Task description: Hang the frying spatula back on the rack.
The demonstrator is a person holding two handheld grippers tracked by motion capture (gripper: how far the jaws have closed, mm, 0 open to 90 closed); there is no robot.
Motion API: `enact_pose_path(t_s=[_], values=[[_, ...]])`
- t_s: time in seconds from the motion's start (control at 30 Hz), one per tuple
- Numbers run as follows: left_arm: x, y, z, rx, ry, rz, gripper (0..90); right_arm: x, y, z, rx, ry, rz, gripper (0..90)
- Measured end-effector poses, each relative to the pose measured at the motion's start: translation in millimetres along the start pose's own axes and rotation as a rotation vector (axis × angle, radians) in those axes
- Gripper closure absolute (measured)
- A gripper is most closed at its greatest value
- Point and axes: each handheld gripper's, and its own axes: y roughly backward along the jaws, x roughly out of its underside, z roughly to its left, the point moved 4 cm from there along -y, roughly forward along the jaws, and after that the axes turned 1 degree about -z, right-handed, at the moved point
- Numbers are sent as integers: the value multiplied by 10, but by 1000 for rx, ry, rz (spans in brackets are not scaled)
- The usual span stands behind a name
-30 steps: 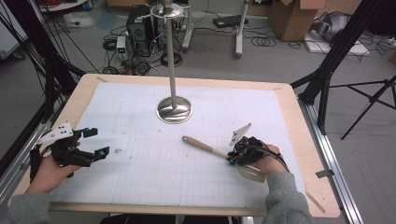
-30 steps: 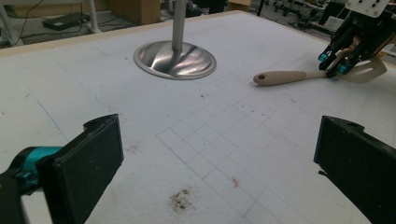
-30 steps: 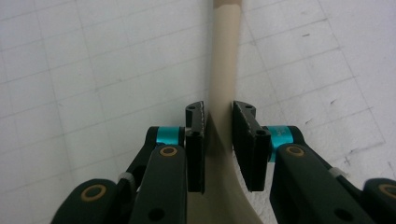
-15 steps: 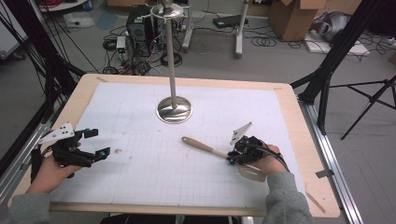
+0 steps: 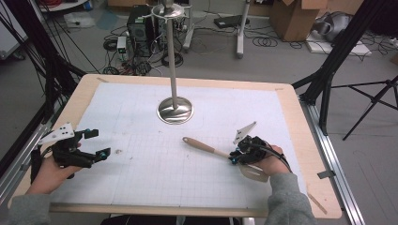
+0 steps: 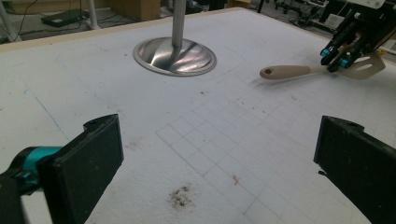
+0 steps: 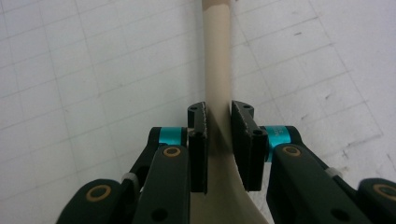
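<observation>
A spatula [image 5: 204, 146] with a beige handle and a pale flat blade lies on the white gridded mat, right of centre. My right gripper [image 5: 233, 159] is shut on it where the handle meets the blade. In the right gripper view both pads of the right gripper [image 7: 219, 116] press the neck of the spatula [image 7: 217, 56], whose handle runs away from me. My left gripper [image 5: 97, 143] rests at the left side of the mat. Its jaws stand wide open in the left gripper view [image 6: 217, 154], with only mat between them. The spatula [image 6: 285, 72] lies far off to the right there.
A metal stand with a round shiny base [image 5: 175, 111] and a tall thin pole rises from the far middle of the mat. The wooden table rim [image 5: 305, 122] frames the mat. Cables, boxes and tripod legs stand on the floor beyond.
</observation>
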Motion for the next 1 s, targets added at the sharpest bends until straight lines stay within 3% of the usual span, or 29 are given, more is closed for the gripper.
enact_pose_path(t_s=[0.23,0.4,0.73,1.0], values=[[3,-5,3,0,3,2,18,0,102,-21,-2,-40,-72,777],[1,0,0,1,2,1,19,-32,199,-23,-8,-54,-153,777],[1,-8,-1,3,1,0,18,-69,301,-36,-43,-67,-242,777],[-1,-16,-6,4,-1,-2,18,-98,382,-53,-42,-84,-302,777]])
